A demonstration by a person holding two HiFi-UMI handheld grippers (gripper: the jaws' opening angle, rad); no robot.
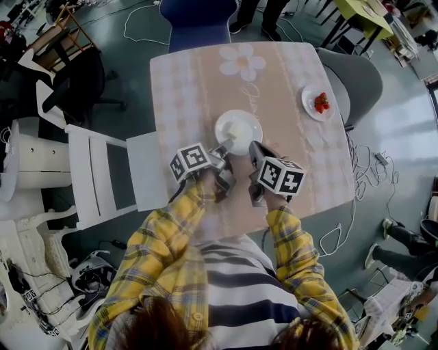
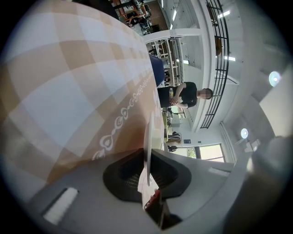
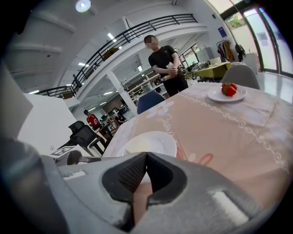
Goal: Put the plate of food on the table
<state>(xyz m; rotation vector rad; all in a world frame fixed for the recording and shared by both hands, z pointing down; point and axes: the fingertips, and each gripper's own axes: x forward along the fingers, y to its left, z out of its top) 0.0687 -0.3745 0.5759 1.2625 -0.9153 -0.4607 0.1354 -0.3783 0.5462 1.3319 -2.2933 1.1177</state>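
A white plate (image 1: 238, 130) with a pale lump of food rests on the checked tablecloth near the table's middle. My left gripper (image 1: 222, 147) is at the plate's near-left edge; in the left gripper view the plate's rim (image 2: 149, 132) runs edge-on between the jaws of the left gripper (image 2: 147, 154), which are shut on it. My right gripper (image 1: 254, 149) sits just off the plate's near-right edge, shut with nothing in it. In the right gripper view the plate (image 3: 151, 143) lies just beyond the closed tips of the right gripper (image 3: 146, 156).
A small plate with strawberries (image 1: 318, 102) (image 3: 227, 93) stands at the table's (image 1: 191, 82) far right. A white chair (image 1: 96, 171) is at the left, a grey chair (image 1: 361, 78) at the right, a blue chair (image 1: 198, 20) beyond. A person (image 3: 165, 64) stands past the table.
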